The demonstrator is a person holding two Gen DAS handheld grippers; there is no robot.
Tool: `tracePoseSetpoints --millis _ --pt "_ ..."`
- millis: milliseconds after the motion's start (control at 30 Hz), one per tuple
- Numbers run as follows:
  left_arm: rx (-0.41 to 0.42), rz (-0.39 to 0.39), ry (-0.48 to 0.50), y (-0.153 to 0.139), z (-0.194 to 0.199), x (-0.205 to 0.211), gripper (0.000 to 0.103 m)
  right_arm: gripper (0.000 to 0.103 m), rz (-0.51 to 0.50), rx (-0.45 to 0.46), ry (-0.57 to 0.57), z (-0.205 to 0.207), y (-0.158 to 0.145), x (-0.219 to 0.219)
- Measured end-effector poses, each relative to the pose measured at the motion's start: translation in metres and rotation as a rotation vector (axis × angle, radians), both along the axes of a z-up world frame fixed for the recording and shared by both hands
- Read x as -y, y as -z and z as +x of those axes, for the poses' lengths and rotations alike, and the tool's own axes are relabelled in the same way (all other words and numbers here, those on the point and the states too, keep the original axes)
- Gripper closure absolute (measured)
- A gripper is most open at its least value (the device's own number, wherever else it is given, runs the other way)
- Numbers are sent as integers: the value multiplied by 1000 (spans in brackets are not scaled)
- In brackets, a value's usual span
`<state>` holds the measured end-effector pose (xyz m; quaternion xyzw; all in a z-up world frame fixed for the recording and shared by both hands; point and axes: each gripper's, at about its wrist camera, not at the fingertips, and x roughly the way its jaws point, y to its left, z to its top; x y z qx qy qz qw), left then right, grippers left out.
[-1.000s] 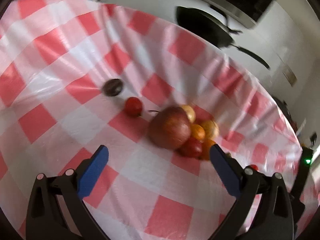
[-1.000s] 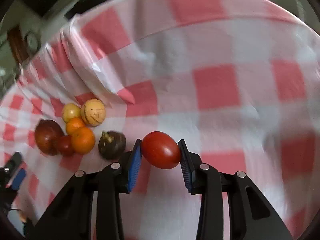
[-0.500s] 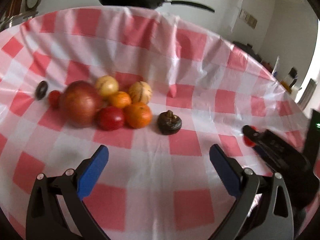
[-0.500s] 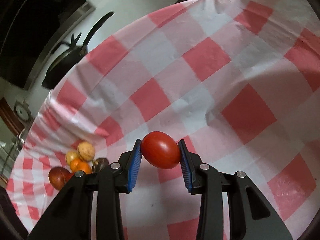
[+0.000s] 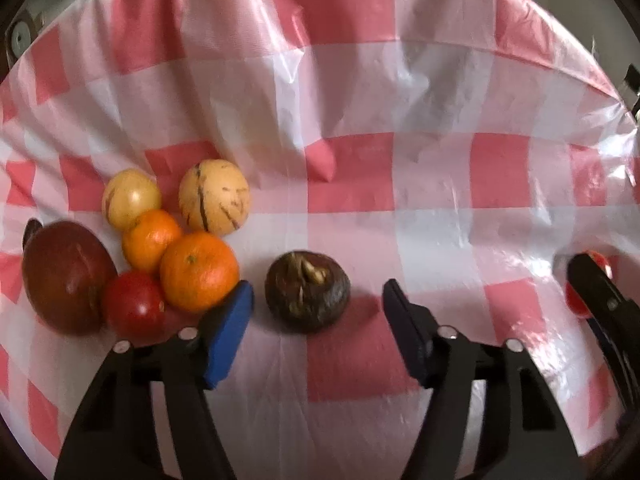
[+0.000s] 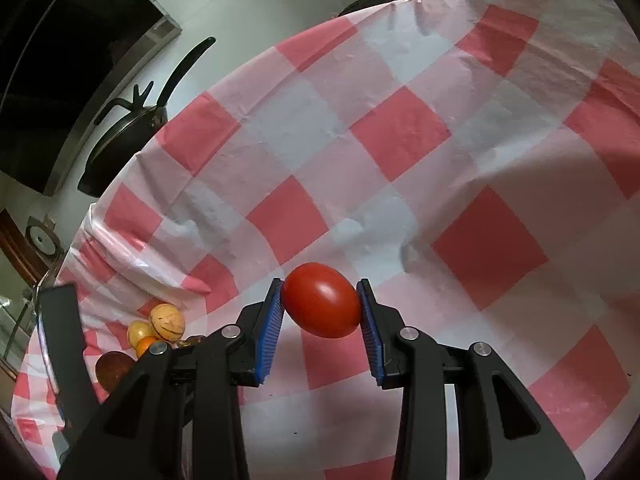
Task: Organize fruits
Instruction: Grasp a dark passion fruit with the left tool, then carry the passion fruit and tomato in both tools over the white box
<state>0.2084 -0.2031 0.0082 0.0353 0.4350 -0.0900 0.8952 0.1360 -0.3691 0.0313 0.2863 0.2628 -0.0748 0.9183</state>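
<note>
1. Red oval tomato [image 6: 321, 300] is sitting clamped in the right gripper [image 6: 320, 316], hovering over the checked plastic tablecloth [image 6: 400, 132], well apart from the fruit cluster [image 5: 176, 248].
2. Left gripper [image 5: 316, 312], jaws just closing, not yet touching, is straddling the dark wrinkled round fruit [image 5: 307, 297] just beside that cluster; both fruits are awaiting placement.

wall [image 6: 248, 4]: white | black pan [image 6: 120, 136] hanging | tablecloth [image 6: 400, 132]: red-white check | light: daylight

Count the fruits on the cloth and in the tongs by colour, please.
Yellow: 2
Orange: 2
Red: 2, one tomato in the right tongs
Maroon: 1
Dark brown: 1
Total: 8
Uncounted: dark edge behind the maroon one
</note>
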Motion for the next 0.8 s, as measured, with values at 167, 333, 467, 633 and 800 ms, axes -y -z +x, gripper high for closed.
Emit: tracePoseSetpoints --millis 167,333,467,633,800 --pt "9 -15 16 -1 0 -4 61 67 5 -2 -2 0 0 1" --pt "71 -92 30 -13 -24 -25 62 67 14 0 -10 0 1 1" --pt "154 -137 28 -28 -59 -38 62 67 21 2 -13 0 1 2" --pt "248 -144 32 -34 -115 -62 62 67 21 4 -9 -1 1 2" --pt "245 -241 -67 -33 -142 -118 62 67 21 3 -10 -1 1 2"
